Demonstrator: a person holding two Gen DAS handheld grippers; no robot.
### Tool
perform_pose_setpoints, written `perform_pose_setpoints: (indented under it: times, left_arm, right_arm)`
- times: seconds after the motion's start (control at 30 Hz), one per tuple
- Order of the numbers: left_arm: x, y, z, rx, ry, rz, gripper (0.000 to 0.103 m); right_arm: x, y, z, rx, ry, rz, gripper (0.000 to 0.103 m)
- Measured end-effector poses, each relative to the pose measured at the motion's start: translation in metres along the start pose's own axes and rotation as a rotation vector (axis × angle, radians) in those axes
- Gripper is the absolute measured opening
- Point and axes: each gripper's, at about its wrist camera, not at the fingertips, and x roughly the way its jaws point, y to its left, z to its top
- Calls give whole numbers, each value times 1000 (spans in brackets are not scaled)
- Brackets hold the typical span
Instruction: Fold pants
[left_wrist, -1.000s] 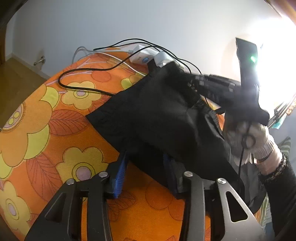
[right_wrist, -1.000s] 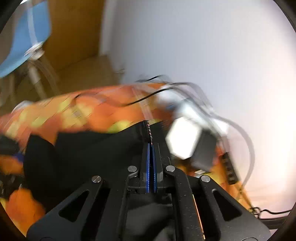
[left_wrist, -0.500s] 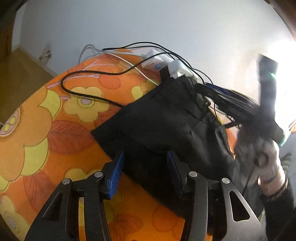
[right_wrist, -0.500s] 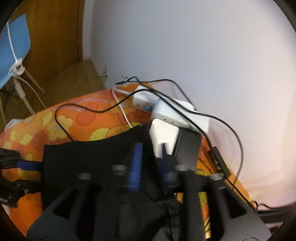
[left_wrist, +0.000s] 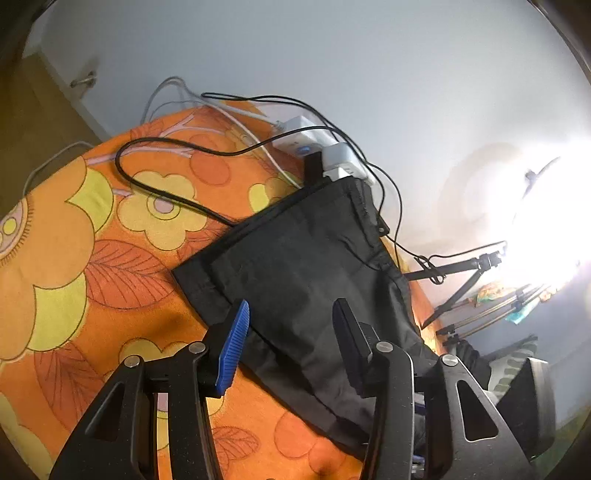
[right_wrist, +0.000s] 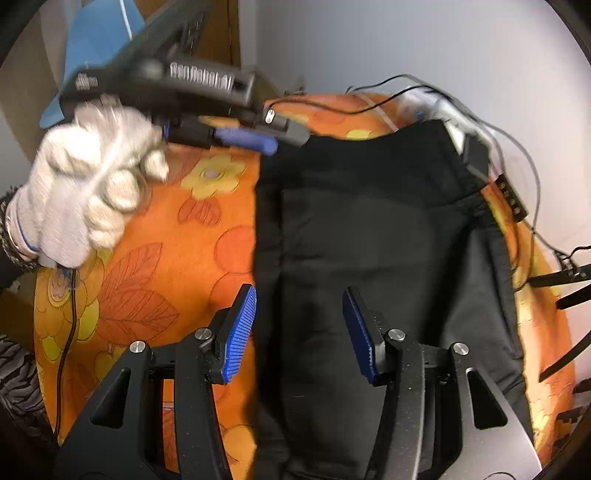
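Black pants (left_wrist: 306, 266) lie folded flat on an orange flowered cloth (left_wrist: 74, 229); they also show in the right wrist view (right_wrist: 369, 229). My left gripper (left_wrist: 291, 321) is open and empty, hovering over the near edge of the pants. It also shows in the right wrist view (right_wrist: 266, 136), held by a white-gloved hand (right_wrist: 88, 192) at the pants' far left corner. My right gripper (right_wrist: 299, 314) is open and empty above the middle of the pants.
White power strips and adapters (left_wrist: 317, 147) with black and white cables (left_wrist: 166, 192) lie at the far end of the cloth by the white wall. Tripod legs (left_wrist: 461, 280) stand at the right. A blue chair (right_wrist: 99, 40) stands behind the cloth.
My right gripper let go of the pants' waistband, opened and pulled back over the pants. The pants now lie flat. My left gripper stayed open and lifted slightly.
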Motion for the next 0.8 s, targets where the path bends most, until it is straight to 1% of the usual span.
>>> perform_pose_setpoints:
  times: [0.07, 0.13, 0.2, 0.23, 0.33, 0.4, 0.47, 0.57, 0.67, 0.73, 0.8]
  left_arm:
    - [4, -1, 1, 7, 1, 24, 46]
    - [9, 3, 4, -10, 13, 50, 46]
    - [7, 10, 8, -21, -9, 89, 46]
    - [7, 13, 10, -27, -17, 100, 46]
    - [0, 25, 17, -47, -46, 118, 46]
    - [-5, 29, 19, -51, -55, 124, 46]
    - [-5, 29, 18, -37, -49, 134, 46]
    - [-4, 25, 16, -10, -47, 158, 46]
    - [-6, 21, 15, 16, -48, 174, 46]
    - [-8, 22, 15, 20, -52, 175, 46]
    - [-10, 23, 15, 19, -56, 180, 46]
  right_arm:
    - [5, 1, -1, -7, 13, -15, 51]
    - [11, 1, 3, -13, 21, -32, 51]
    - [15, 0, 6, -4, 33, -46, 50]
    - [17, -1, 7, -3, 41, -47, 46]
    - [29, 2, 9, -20, 63, -58, 45]
    - [31, 0, 16, -10, 45, -65, 45]
    - [30, -2, 26, 12, 4, -54, 45]
    - [35, 0, 42, 24, -25, -43, 45]
    - [50, 8, 60, -23, -32, -87, 45]
    - [61, 10, 68, -40, -17, -110, 45]
    - [69, 11, 71, -44, -1, -106, 45]
